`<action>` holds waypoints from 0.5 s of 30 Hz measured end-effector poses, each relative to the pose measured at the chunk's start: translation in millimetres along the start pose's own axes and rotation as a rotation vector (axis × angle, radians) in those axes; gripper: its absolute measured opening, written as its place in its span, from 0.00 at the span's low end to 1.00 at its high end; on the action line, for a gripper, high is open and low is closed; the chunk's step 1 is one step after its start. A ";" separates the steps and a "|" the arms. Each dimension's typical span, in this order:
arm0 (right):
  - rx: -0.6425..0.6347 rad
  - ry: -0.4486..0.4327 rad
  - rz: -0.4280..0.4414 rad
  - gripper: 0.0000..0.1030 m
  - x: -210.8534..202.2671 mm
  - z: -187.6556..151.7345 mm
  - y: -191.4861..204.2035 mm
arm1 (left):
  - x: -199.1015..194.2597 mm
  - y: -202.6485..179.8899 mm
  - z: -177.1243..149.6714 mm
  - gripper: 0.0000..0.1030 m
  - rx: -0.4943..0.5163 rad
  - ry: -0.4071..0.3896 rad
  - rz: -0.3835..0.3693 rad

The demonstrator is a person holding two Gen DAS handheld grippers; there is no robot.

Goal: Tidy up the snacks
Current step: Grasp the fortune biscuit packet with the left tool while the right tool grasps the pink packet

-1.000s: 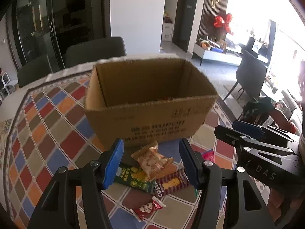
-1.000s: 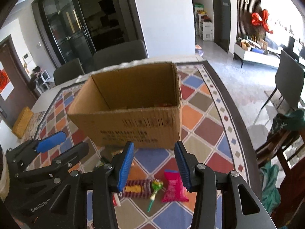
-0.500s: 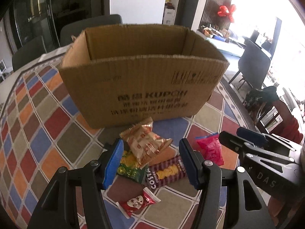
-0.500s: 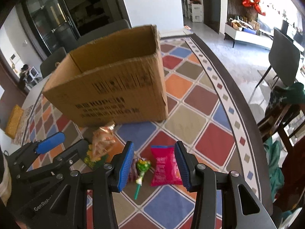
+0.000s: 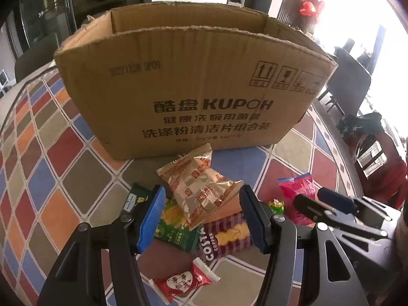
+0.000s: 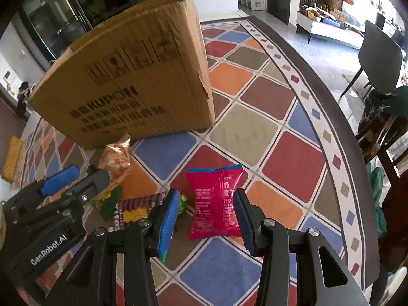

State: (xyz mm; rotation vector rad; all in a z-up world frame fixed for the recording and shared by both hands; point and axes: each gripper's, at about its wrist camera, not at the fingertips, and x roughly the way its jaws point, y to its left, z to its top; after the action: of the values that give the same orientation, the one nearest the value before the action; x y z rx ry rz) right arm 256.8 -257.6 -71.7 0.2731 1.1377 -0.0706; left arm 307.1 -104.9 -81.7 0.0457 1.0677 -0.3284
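Cardboard box: "KUPOH" w/ Chinese print, handling symbols. Striped snack pack: "COSTA COFFEE". Left claw body: "GenRobot.AI".

Brown cardboard box, gold packet, pink packet, multicoloured diamond-patterned tablecloth.

Both grippers lowered toward snack pile (cardboard box now looms larger).

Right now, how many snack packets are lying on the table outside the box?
6: gold foil packet atop green packet, striped Costa packet beside them, red-and-white packet nearest, small green-yellow candy, pink packet rightmost. More may hide underneath.
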 end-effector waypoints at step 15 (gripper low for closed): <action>0.011 0.049 0.000 0.44 26.3 5.1 -6.8 | 27.3 3.4 13.1 0.59 -0.033 0.012 -0.003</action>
State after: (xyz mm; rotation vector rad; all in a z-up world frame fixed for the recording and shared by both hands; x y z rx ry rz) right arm 271.1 -263.2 -94.7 0.2863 1.1860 -0.0703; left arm 331.2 -110.9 -99.4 0.0167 1.0854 -0.3131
